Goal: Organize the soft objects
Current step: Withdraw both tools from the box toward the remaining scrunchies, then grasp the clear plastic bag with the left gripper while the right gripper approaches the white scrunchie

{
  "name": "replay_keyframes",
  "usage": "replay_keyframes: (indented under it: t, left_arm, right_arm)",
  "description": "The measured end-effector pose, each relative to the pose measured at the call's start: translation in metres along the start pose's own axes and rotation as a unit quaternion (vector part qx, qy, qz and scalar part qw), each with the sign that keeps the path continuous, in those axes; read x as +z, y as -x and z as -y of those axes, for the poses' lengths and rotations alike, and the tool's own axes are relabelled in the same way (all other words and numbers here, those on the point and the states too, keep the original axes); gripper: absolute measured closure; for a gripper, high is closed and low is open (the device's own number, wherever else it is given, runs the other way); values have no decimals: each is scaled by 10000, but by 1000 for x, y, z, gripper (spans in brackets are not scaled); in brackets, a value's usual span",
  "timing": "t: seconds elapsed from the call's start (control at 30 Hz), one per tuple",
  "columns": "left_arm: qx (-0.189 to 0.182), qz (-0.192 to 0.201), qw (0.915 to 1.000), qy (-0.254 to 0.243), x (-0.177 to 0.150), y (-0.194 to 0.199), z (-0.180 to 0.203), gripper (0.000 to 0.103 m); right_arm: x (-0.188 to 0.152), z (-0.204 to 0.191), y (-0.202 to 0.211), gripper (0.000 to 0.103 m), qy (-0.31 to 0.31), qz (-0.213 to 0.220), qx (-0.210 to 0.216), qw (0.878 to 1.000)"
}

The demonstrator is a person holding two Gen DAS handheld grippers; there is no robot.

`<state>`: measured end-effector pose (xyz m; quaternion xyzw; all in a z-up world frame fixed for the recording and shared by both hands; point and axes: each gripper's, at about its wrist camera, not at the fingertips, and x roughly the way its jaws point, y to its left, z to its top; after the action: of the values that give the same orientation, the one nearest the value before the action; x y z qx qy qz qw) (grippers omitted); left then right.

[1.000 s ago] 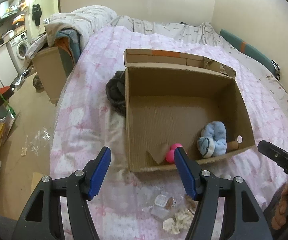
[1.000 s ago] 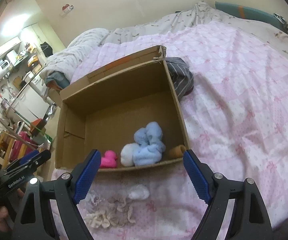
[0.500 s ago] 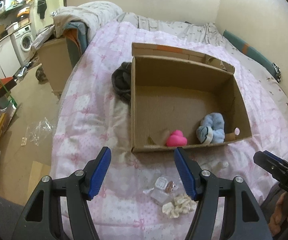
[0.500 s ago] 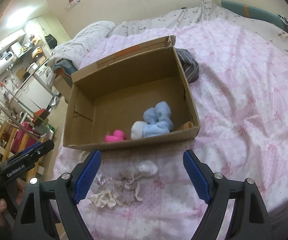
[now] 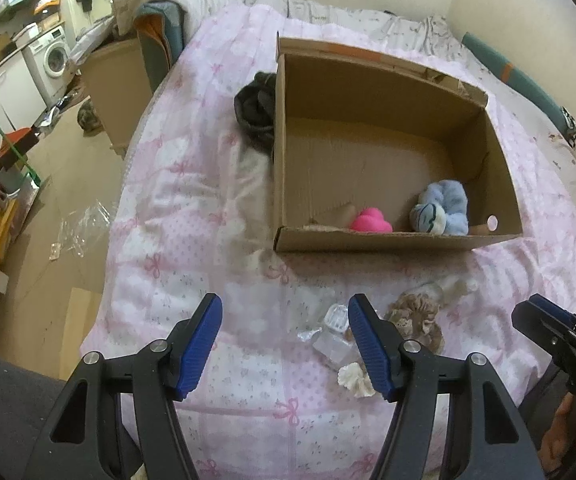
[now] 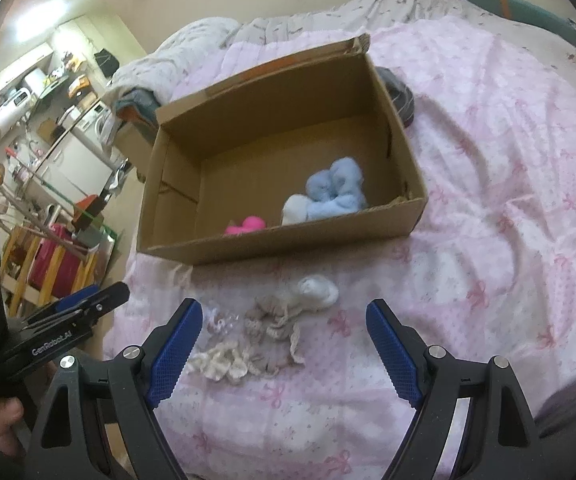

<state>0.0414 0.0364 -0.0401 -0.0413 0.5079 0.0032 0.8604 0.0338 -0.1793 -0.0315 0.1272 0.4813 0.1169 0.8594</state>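
Note:
An open cardboard box [image 5: 503, 184] [image 6: 176, 184] sits on the pink bedspread. Inside lie a pink soft toy [image 5: 369, 221] [image 6: 248, 225], a light blue fluffy bundle [image 5: 445, 204] [image 6: 335, 190] and a white roll [image 6: 293, 209]. In front of the box lie beige frilly cloth pieces [image 5: 415, 314] [image 6: 272, 320], a cream piece [image 5: 353, 378] [image 6: 224, 362], a white soft ball [image 6: 317, 290] and small clear plastic items [image 5: 333, 332]. My left gripper [image 5: 284, 344] is open and empty over the bedspread. My right gripper [image 6: 280, 350] is open and empty above the beige pieces.
A dark grey garment [image 5: 256, 108] [image 6: 399, 96] lies against the box's side. The bed edge drops to the floor [image 5: 68, 208] on the left. A second cardboard box [image 5: 118, 80] and a washing machine [image 5: 54, 56] stand beyond. A wall lies behind the bed.
Both grippers have drawn back from the box toward the bed's near edge. The cloth pieces in front of the box have come into fuller view. Both stay open.

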Motion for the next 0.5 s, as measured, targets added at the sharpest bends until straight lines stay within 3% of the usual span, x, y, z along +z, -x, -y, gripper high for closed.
replay_keyframes:
  t: [0.3, 0.5]
  left_arm:
    - [206, -821, 9953, 461, -3, -44, -20, 41]
    - [-351, -1324, 9893, 509, -1, -75, -9, 41]
  right_arm:
    - [-1, 10, -13, 14, -335, -267, -102, 9990]
    - [-2, 21, -24, 14, -639, -442, -153, 9969]
